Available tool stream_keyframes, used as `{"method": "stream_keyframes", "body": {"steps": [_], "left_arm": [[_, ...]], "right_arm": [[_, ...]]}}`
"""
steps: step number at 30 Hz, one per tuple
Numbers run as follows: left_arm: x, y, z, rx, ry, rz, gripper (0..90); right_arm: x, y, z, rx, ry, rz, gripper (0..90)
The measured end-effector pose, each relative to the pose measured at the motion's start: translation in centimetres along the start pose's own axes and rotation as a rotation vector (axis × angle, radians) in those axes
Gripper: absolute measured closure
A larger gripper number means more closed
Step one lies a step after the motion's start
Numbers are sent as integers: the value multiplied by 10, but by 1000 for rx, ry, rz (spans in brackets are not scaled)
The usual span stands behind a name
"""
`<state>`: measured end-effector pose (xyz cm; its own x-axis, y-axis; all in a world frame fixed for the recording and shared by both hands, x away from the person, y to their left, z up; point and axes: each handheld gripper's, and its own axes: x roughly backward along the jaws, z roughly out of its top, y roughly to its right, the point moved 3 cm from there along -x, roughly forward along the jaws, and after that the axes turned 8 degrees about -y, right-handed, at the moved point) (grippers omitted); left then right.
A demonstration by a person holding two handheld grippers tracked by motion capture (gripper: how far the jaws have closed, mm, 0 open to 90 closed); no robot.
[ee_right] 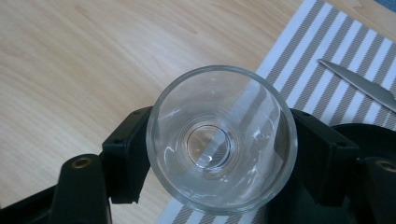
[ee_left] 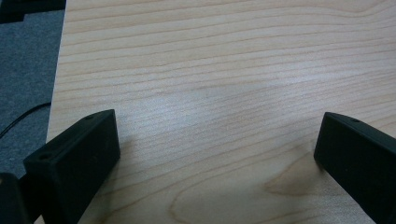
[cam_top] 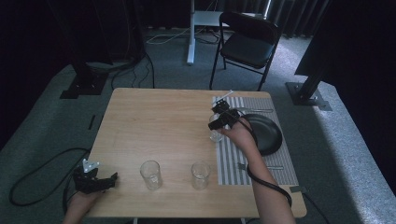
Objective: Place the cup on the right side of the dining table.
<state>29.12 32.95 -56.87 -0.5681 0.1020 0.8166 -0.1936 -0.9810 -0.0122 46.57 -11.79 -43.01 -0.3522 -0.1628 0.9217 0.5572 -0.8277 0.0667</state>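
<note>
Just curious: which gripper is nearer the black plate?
Right. The right gripper holds a glass just left of the black plate; the left gripper rests at the table's near-left corner.

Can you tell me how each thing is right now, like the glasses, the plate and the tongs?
Held glass: empty, upright, gripped by the right tongs.
Two near glasses: empty, upright, on the table.
Left tongs: open, holding nothing.
Plate: empty, on the striped mat.
Knife: lying flat on the mat.
Chair: unoccupied.
</note>
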Motion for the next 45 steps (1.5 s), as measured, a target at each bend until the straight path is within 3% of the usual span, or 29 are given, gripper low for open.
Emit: {"method": "stream_keyframes", "body": {"steps": [14, 22, 31, 45], "left_arm": [[0, 0, 0, 0, 0, 0, 6], [0, 0, 0, 0, 0, 0, 5], [0, 0, 0, 0, 0, 0, 6], [0, 0, 0, 1, 0, 0, 6]], "right_arm": [[-6, 31, 18, -82, 2, -48, 278], [-17, 44, 25, -102, -34, -59, 278], [-22, 61, 34, -131, -36, -102, 278], [-36, 83, 44, -185, -39, -122, 278]]}}
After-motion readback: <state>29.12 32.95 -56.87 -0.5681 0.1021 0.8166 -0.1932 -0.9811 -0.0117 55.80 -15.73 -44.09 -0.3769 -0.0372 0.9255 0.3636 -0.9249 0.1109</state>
